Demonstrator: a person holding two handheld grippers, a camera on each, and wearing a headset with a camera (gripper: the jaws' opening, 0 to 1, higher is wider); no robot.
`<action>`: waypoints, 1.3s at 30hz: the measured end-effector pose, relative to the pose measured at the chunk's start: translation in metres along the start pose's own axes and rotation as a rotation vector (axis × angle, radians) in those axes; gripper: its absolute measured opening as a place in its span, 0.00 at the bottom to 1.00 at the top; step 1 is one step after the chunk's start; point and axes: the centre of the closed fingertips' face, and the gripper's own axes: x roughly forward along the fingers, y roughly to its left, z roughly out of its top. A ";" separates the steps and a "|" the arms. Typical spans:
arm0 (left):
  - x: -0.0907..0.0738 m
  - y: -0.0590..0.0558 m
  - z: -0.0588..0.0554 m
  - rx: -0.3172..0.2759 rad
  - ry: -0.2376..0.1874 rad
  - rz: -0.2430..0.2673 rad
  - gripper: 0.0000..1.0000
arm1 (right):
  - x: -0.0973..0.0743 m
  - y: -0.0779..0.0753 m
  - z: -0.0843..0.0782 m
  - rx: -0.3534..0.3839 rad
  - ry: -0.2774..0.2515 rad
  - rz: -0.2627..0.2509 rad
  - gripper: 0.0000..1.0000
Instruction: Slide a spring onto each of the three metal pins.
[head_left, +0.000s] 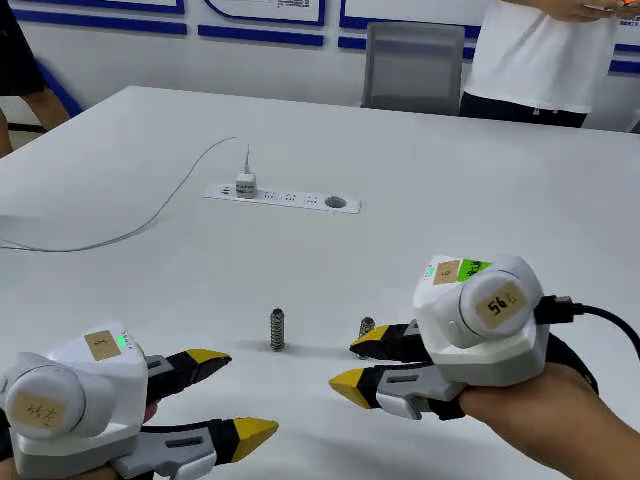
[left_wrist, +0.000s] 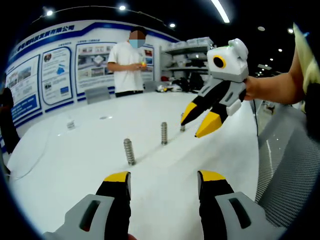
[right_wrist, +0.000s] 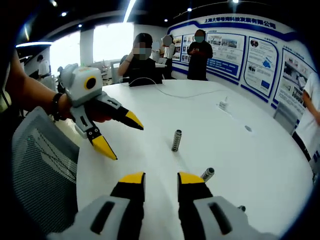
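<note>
A big white table (head_left: 430, 180) holds everything. The left white gripper with yellow tips (head_left: 230, 393) hangs low over the table on the near left. Its jaws are spread wide with nothing between them. The right white gripper with yellow tips (head_left: 355, 362) hangs across from it. Its jaws are only a little apart and hold nothing. A long white power strip (head_left: 283, 197) lies farther back, with a small white plug (head_left: 246, 183) stuck in it.

3 short grey metal pins (left_wrist: 163, 133) stand upright in a row between the 2 grippers. A grey coiled spring (left_wrist: 129, 151) wraps the pin nearest the left gripper, like a stack of little rings. The middle pin wears 1 too. The third pin, just beside the right gripper's tips, is too small to tell.
</note>
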 end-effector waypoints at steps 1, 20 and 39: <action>0.000 0.000 0.000 0.002 0.000 0.000 0.55 | -0.002 -0.001 -0.001 0.000 -0.001 -0.003 0.27; 0.000 -0.002 0.002 0.008 0.002 0.000 0.58 | -0.057 -0.026 -0.039 0.083 -0.023 -0.095 0.32; 0.003 -0.001 -0.001 -0.002 0.016 -0.002 0.61 | -0.088 -0.051 -0.067 0.147 -0.089 -0.161 0.48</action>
